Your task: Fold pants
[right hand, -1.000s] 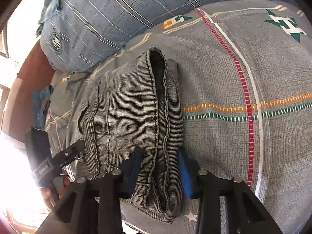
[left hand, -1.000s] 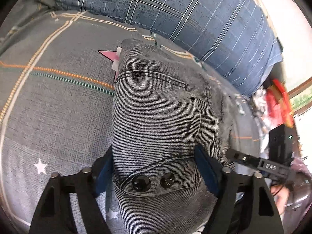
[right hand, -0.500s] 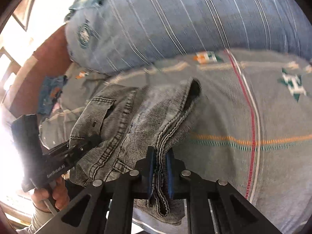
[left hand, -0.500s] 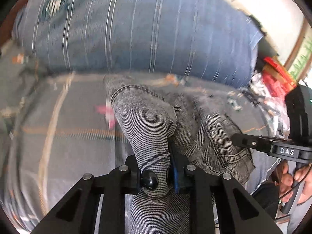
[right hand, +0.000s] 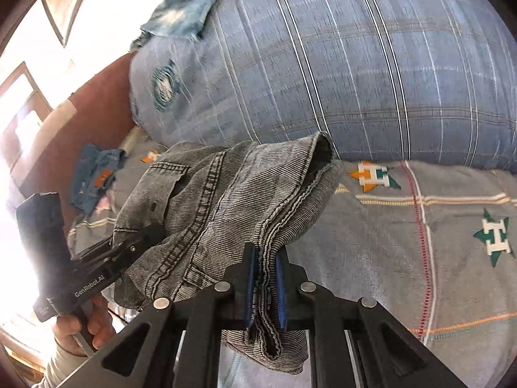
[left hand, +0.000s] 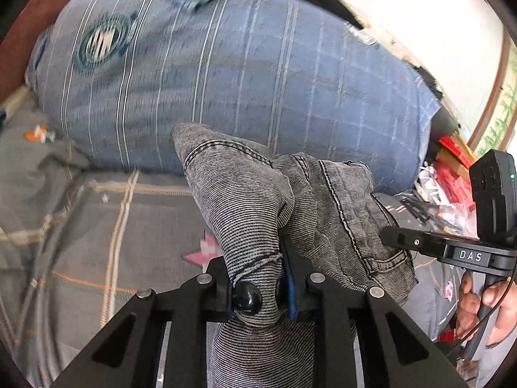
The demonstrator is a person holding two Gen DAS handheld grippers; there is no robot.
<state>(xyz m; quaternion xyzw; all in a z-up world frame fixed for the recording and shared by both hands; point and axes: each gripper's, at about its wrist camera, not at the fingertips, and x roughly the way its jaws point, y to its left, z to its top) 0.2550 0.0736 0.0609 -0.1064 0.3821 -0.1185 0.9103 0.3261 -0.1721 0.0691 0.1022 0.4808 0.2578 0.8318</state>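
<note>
Above the grey patterned bedsheet (right hand: 387, 258), the grey denim pants (right hand: 226, 200) hang bunched in front of a big blue plaid pillow (right hand: 355, 64). Left gripper (left hand: 258, 291) is clamped on the buttoned waistband corner, black button (left hand: 247, 296) at the pads. Right gripper (right hand: 265, 291) pinches the stacked hem edges. Blue cloth (right hand: 181, 13) lies on top of the pillow. Pants are clear of the sheet, sagging between both grips.
</note>
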